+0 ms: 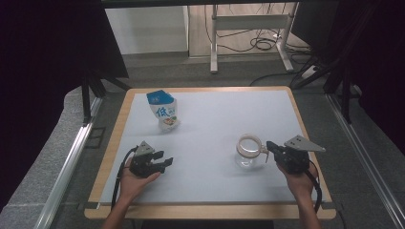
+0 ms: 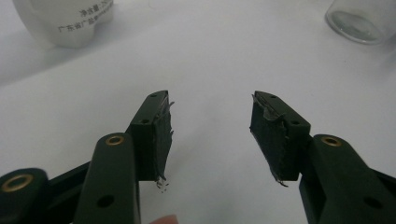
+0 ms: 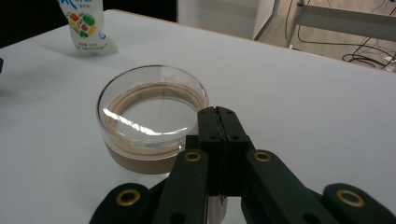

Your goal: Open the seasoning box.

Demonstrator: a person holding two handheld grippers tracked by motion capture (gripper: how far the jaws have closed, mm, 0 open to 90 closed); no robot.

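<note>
White tabletop [image 1: 210, 143] stretches ahead of us, edged in pale wood, with grey floor and a metal frame beyond. Nearest, we hold our left gripper [image 1: 165, 162] low over bare surface, its jaws spread with nothing between them. Our right gripper [image 1: 269, 146] has its jaws pressed together right at the rim of the glass jar [image 1: 249, 151], which stands upright right of centre; in the right gripper view the closed tips [image 3: 217, 116] sit against the near edge of its clear lid [image 3: 152, 105]. Whether they pinch a tab or clasp there, or merely touch the rim, we cannot tell. Farther back on the left stands the snack pouch [image 1: 164, 111], well apart from both grippers.

We judge the jar could slide or tip if the right gripper pushes or lifts sideways, since nothing steadies the glass. The pouch could topple when gripped high. The pouch's print is too small to read, and its top is cut off in both gripper views.
</note>
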